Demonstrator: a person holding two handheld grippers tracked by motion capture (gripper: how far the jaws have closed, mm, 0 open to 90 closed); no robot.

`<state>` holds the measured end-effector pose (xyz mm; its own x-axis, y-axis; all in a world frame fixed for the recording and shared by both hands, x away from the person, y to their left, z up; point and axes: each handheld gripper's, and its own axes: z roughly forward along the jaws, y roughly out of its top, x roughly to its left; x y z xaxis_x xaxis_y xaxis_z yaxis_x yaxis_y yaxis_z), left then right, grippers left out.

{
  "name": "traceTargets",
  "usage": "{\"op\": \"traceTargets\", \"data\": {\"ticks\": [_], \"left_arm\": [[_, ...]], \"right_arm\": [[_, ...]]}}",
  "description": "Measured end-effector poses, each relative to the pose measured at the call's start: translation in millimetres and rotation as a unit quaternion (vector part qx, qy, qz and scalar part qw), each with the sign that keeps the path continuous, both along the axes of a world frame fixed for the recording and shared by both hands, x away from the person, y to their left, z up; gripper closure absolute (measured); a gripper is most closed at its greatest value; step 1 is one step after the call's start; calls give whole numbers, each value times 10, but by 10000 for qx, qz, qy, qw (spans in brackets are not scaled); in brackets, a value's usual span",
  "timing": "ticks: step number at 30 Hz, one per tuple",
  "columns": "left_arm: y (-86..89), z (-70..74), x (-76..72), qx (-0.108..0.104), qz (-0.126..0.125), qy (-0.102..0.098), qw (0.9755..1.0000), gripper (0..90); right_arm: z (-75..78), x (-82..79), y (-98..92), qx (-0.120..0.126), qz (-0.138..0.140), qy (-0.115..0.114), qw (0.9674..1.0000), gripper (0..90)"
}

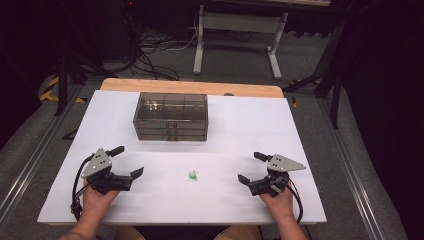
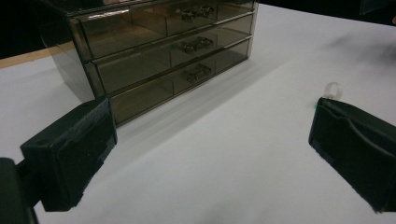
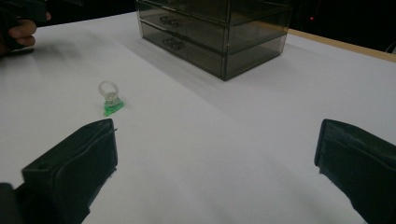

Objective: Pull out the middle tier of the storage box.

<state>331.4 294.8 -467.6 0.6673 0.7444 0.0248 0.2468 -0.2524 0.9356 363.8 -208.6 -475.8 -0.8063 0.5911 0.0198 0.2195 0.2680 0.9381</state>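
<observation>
Left gripper (image 1: 129, 161) lower left, right gripper (image 1: 249, 167) lower right, both spread wide and empty, flanking small green-based ring (image 1: 192, 175) at lower centre, probably readied for pickup. Smoky three-drawer box (image 1: 171, 116) upper centre, drawers closed, likely its destination.

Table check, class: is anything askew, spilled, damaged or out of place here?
Nothing stands out. The drawer unit sits square with all three drawers shut, the small ring on a green base stands upright on the white table, and nothing is spilled.

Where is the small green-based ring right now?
In the high view the ring sits on the white table, midway between both hand-held grippers, in front of the drawer box.
</observation>
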Motion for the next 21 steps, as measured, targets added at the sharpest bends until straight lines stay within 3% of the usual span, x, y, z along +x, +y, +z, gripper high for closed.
{"op": "traceTargets", "data": {"ticks": [21], "left_arm": [[-71,99,45,17,-117,-32,9999,36]], "right_arm": [[-18,8,22,-22,31,75,10000,0]]}}
